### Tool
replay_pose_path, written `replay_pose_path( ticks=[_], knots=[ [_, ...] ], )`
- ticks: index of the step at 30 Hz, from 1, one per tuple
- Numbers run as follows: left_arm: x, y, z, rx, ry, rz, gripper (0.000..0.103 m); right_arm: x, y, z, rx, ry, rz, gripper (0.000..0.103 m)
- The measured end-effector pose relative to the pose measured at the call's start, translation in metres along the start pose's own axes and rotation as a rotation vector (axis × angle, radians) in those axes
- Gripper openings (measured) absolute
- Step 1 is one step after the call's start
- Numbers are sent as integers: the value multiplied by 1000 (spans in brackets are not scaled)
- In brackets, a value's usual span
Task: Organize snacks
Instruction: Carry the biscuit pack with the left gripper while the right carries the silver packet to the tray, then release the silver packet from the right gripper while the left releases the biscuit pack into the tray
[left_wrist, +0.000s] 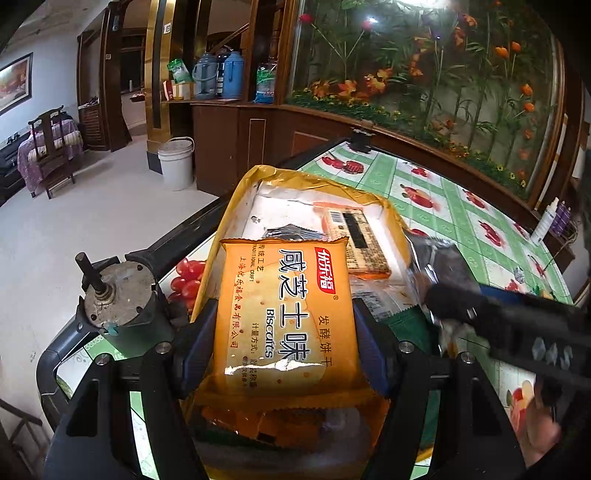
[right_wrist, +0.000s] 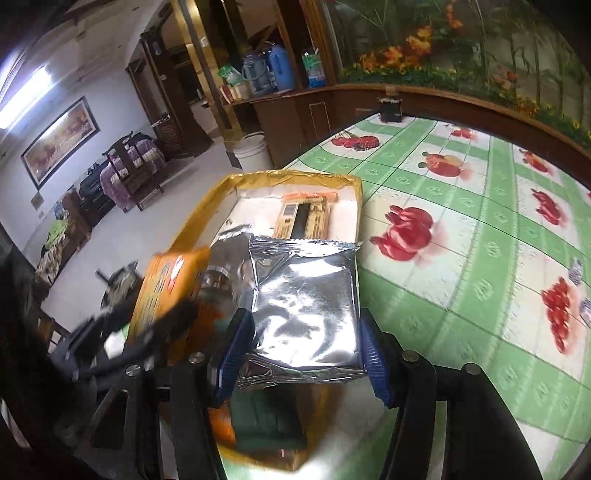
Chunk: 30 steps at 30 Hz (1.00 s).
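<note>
My left gripper is shut on an orange biscuit packet, its blue pads pressing both long sides, above a yellow-rimmed box. The box holds another orange packet, label side up, and some darker wrappers. In the right wrist view my right gripper is shut on a silver foil packet, held over the near half of the same box. The left gripper and its orange packet show blurred at the left of that view. The right gripper's black arm crosses the right side of the left wrist view.
The box sits near the left edge of a table covered with a green and white fruit-print cloth. A small motor-like metal part stands by the box. Wooden cabinets, a planter wall and a white bucket lie beyond.
</note>
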<state>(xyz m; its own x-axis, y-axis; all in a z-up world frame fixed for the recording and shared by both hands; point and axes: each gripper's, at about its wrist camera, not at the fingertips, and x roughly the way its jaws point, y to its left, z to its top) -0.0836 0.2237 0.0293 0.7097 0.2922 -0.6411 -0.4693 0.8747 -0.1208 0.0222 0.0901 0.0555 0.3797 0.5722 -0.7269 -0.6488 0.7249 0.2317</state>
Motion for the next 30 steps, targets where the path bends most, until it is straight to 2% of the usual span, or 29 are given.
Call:
replay_pose_path(
  ticks=[8,15,21,30],
  knots=[
    [11,3,2,9,25,13,69,33,7,23,16,30,-29,59],
    [9,5,4,1,29,3,69,46,3,27,31,40,-29,60],
    [7,6,7,-10,31,-9,71,43,1,30,35,48,-13,61],
    [-8,6,9,-26,11,-32,72,21,-7,30,66,15,23,61]
  ],
)
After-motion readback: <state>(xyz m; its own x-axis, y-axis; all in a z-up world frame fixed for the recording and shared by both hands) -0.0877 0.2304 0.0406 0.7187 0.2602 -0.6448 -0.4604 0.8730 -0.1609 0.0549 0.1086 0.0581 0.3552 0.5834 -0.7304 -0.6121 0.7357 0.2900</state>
